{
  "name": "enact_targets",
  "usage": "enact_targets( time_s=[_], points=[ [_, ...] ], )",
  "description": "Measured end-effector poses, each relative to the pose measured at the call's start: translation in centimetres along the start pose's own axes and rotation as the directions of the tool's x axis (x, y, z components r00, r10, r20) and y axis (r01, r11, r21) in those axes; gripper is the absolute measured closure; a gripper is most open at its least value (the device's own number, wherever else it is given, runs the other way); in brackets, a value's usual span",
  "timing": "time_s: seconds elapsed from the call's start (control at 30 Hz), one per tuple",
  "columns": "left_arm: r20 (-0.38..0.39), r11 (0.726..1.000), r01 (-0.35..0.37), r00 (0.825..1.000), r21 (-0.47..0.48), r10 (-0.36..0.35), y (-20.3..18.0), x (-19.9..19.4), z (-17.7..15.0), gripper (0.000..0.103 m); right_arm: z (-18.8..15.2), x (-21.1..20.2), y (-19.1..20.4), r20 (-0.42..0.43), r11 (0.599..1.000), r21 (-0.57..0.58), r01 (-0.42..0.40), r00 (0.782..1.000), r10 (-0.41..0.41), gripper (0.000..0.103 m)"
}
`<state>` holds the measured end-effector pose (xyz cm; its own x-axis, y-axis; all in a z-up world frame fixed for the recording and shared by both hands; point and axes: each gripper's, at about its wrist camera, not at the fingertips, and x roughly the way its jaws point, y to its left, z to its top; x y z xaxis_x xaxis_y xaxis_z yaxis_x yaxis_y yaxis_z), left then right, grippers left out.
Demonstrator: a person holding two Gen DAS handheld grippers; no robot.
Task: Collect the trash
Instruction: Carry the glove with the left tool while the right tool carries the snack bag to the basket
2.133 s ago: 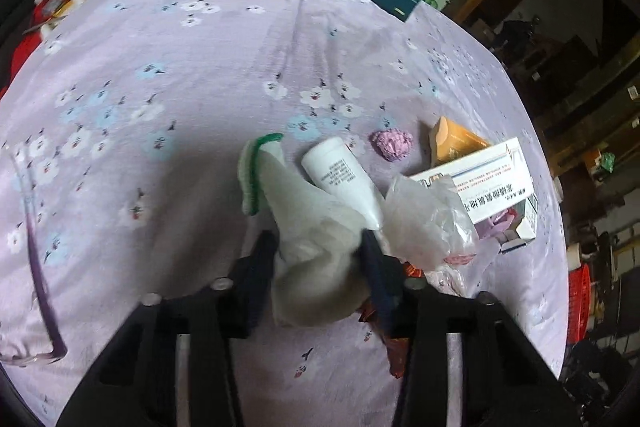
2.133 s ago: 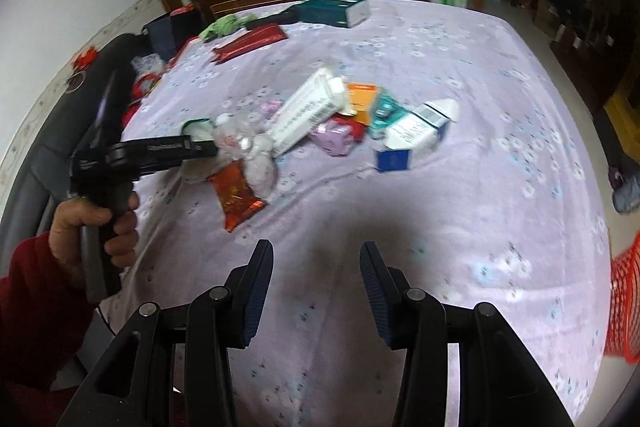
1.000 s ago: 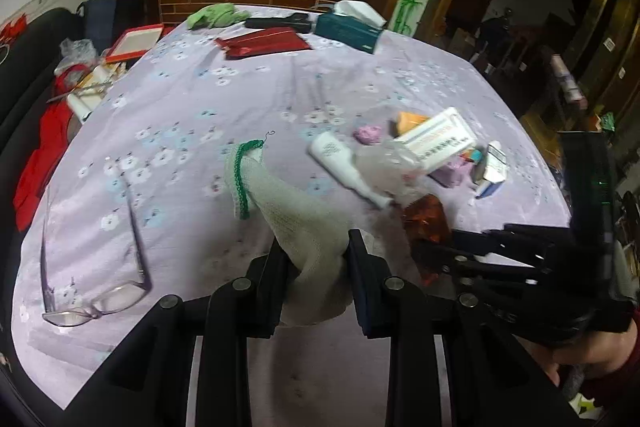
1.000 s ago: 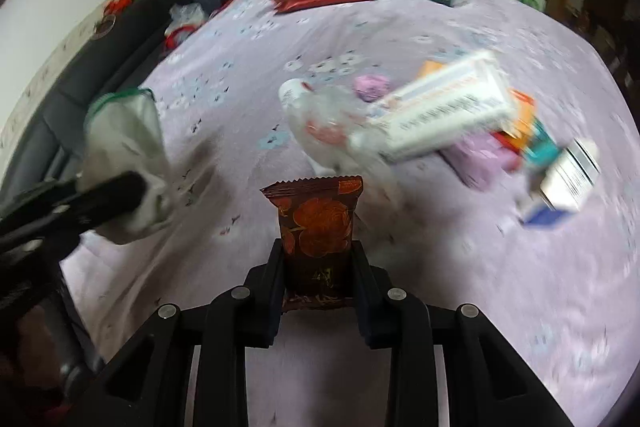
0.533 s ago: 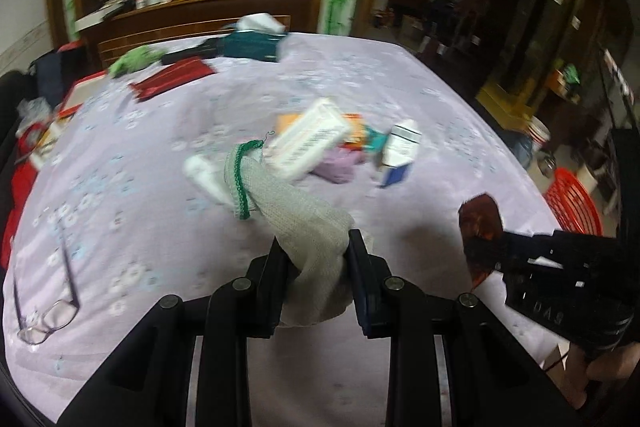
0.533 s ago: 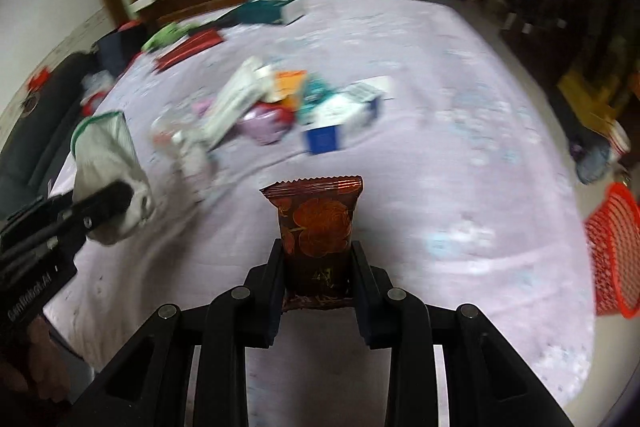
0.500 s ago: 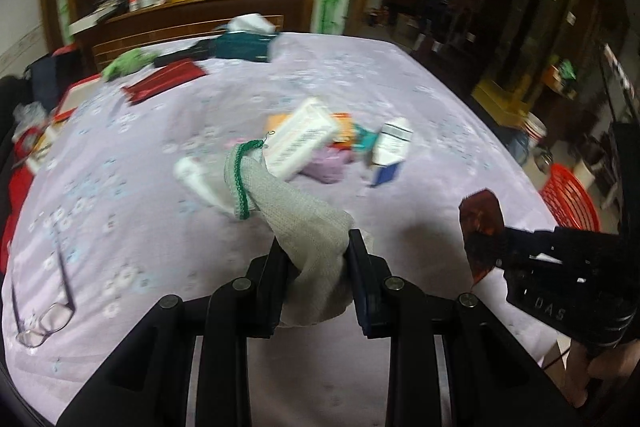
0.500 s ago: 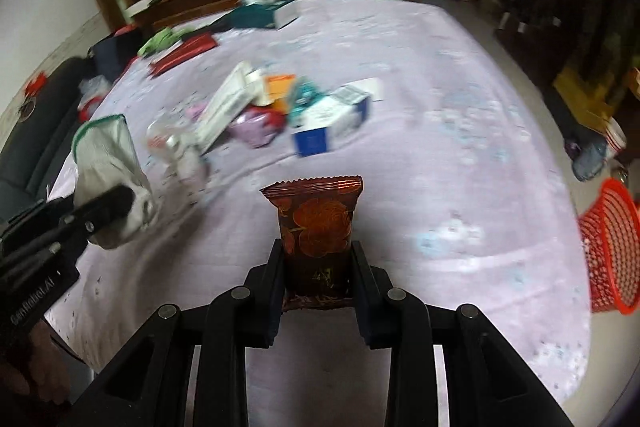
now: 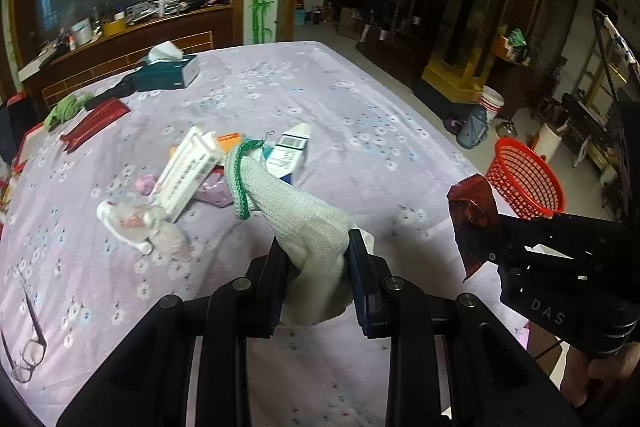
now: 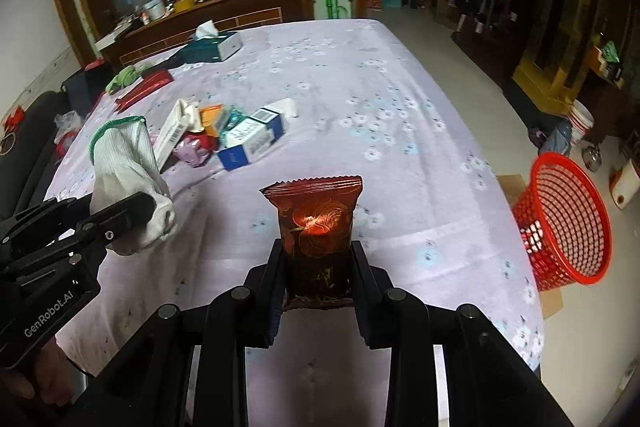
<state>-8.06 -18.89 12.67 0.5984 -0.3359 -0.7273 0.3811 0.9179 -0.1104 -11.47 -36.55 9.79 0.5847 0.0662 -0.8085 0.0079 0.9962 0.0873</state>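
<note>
My left gripper (image 9: 318, 267) is shut on a white knit glove (image 9: 296, 211) with a green cuff, held above the purple flowered tablecloth (image 9: 320, 99). The same glove (image 10: 128, 167) shows at the left of the right wrist view. My right gripper (image 10: 316, 267) is shut on a dark red snack wrapper (image 10: 316, 227), which stands upright between the fingers; that wrapper (image 9: 472, 219) also shows at the right in the left wrist view. A red mesh basket (image 10: 568, 223) stands on the floor past the table's right edge.
A heap of boxes (image 9: 188, 171), a white bottle (image 9: 124, 223) and wrappers lies mid-table. A teal tissue box (image 9: 168, 71), a red pouch (image 9: 96, 123) and a green cloth (image 9: 66, 109) sit at the far end. Glasses (image 9: 28, 339) lie near the left edge.
Both grippers have swung right and lifted, so the red basket now shows larger. The glove and the wrapper stay clamped as before.
</note>
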Motion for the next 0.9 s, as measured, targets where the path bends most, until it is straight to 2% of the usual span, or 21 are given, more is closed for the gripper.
enact_targets(
  time_s=[0.9],
  points=[
    [0.017,0.991,0.046,0.999,0.123,-0.049,-6.4,0.6,2.6,0.076,-0.2,-2.8,-6.3,0.064,0.994,0.106,0.018,0.998,-0.025,0.071]
  ],
)
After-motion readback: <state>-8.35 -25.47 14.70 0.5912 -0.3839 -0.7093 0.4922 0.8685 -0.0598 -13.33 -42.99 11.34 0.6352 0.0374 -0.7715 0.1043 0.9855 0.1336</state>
